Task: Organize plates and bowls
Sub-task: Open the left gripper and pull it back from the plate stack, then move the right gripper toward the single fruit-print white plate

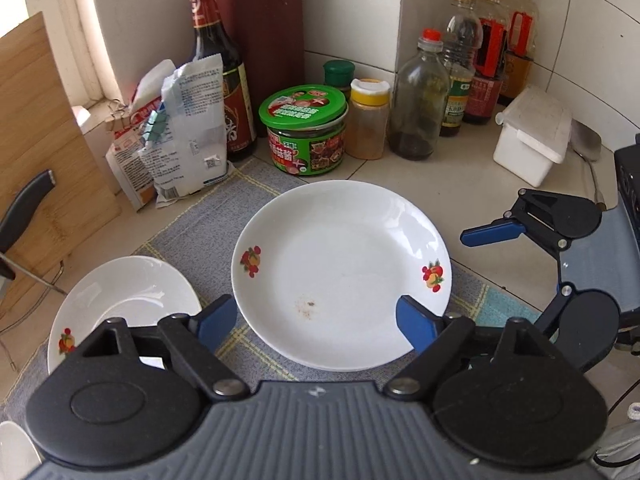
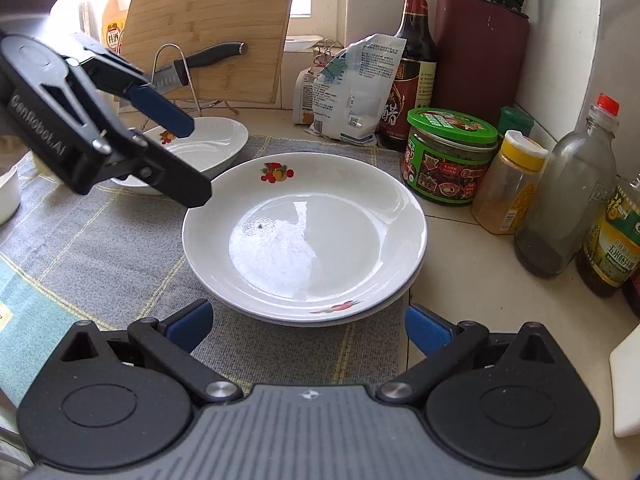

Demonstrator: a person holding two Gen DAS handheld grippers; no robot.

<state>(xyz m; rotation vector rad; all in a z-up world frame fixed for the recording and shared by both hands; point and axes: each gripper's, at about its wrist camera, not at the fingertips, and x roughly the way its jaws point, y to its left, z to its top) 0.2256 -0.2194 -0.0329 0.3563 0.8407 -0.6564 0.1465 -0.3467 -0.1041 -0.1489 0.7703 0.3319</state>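
We are holding the left gripper (image 1: 316, 322) and right gripper (image 2: 308, 326) released, grasping nothing. The plates (image 2: 304, 236) are lying stacked just ahead of both; a bowl (image 1: 128, 296) is sitting left of them.

Behind the stacked plates (image 2: 304, 236), the green-lidded jar (image 2: 450, 156), spice shaker (image 2: 508, 184) and glass bottle (image 2: 568, 200) crowd the far and right sides. The bowl (image 2: 212, 148) sits just beside the stack on the left (with the left gripper (image 2: 176, 152) above it). The mat (image 2: 120, 248) in front lies bare, as does the counter (image 2: 460, 280) at the right front.
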